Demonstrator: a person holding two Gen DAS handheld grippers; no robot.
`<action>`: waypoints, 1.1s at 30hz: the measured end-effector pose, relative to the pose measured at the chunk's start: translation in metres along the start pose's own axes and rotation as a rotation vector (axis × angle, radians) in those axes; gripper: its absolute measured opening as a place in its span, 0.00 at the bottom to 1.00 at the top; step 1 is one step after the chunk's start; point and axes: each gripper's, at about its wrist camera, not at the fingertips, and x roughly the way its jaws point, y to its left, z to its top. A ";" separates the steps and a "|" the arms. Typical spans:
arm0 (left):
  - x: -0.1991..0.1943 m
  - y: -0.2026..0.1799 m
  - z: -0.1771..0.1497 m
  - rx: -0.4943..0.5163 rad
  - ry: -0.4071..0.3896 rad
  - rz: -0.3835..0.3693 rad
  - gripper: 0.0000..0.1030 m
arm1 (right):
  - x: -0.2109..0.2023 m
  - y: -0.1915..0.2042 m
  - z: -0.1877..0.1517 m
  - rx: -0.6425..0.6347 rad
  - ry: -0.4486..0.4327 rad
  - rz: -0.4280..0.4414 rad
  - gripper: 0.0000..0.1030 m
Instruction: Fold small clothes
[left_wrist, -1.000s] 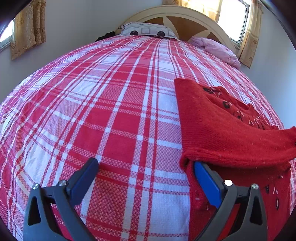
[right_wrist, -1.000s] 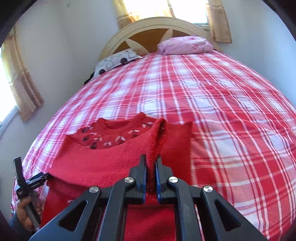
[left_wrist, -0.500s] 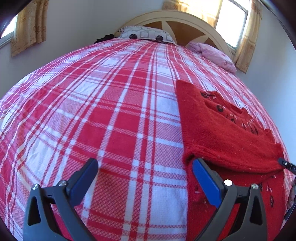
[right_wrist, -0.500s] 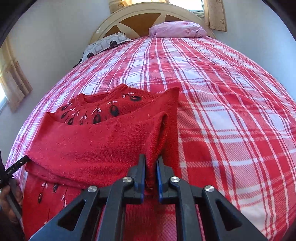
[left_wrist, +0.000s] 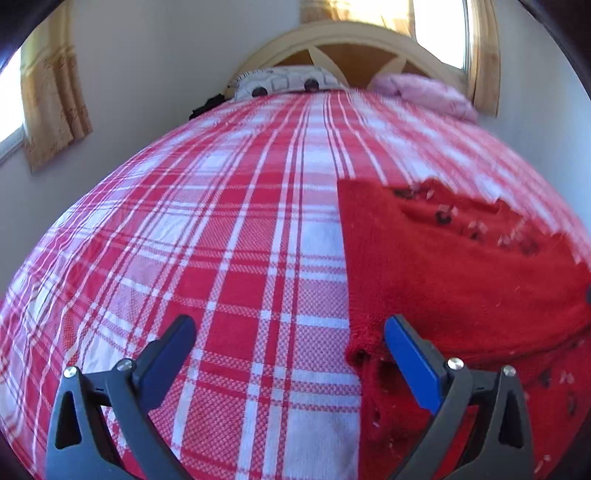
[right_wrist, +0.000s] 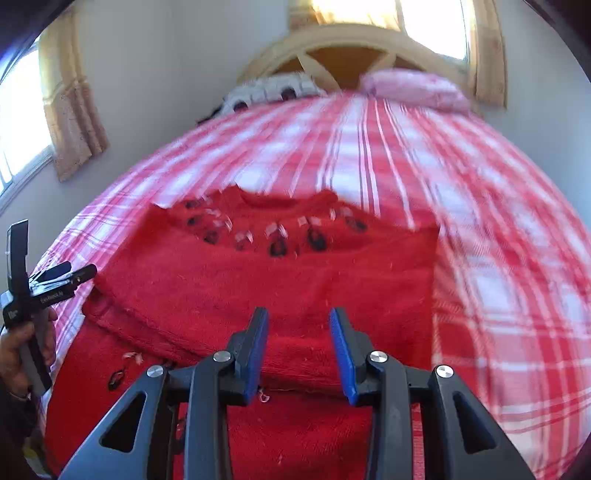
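Observation:
A small red knitted sweater (right_wrist: 266, 288) with dark and white motifs by the neckline lies on the plaid bed, its sleeve folded flat across the body. My right gripper (right_wrist: 299, 328) is open and empty, just above the folded sleeve's near edge. In the left wrist view the sweater (left_wrist: 461, 280) fills the right side. My left gripper (left_wrist: 288, 343) is wide open and empty; its right finger is over the sweater's left edge, its left finger over bare bedspread. The left gripper also shows in the right wrist view (right_wrist: 70, 277), at the sweater's left edge, held by a hand.
The red and white plaid bedspread (left_wrist: 221, 240) covers the whole bed. A patterned pillow (left_wrist: 284, 83) and a pink pillow (left_wrist: 428, 92) lie against the arched wooden headboard (left_wrist: 354, 51). Curtained windows are on the left wall and behind the headboard.
My right gripper opened and let go of the sleeve, which now lies flat across the sweater. The left gripper stayed open and shifted slightly at the sweater's left edge.

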 end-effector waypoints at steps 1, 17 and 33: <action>0.005 -0.001 -0.001 0.004 0.015 -0.006 1.00 | 0.006 -0.006 -0.004 0.015 0.024 -0.023 0.35; 0.009 -0.008 -0.006 0.034 0.026 -0.033 1.00 | 0.006 0.052 0.013 -0.111 0.025 -0.026 0.38; -0.001 0.018 -0.014 -0.065 0.061 -0.123 1.00 | -0.006 0.049 -0.026 -0.129 0.061 -0.032 0.45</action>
